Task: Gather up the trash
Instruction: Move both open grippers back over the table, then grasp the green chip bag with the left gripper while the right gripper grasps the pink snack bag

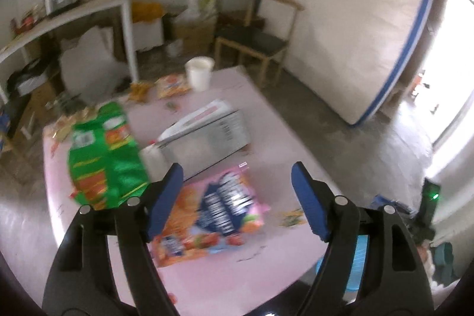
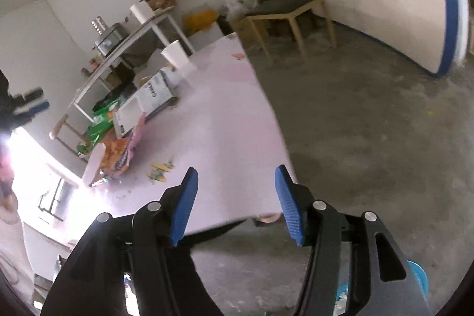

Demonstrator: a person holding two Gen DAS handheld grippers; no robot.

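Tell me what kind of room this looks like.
Probably a spare or storage room in a home: a bare mattress leans against the wall, a cluttered white shelf table stands over cardboard boxes, and snack wrappers litter a pink table on concrete floor.

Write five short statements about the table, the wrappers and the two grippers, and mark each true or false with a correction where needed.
1. The left gripper is open and holds nothing. True.
2. The pink snack bag lies flat on the pink table. True.
3. The white cup lies tipped on its side. False: it stands upright near the table's far edge.
4. The right gripper is clamped on the green snack bag. False: it is open and empty, over the table's near edge, and the bag lies far from it.
5. A wooden chair stands on the floor beyond the table. True.
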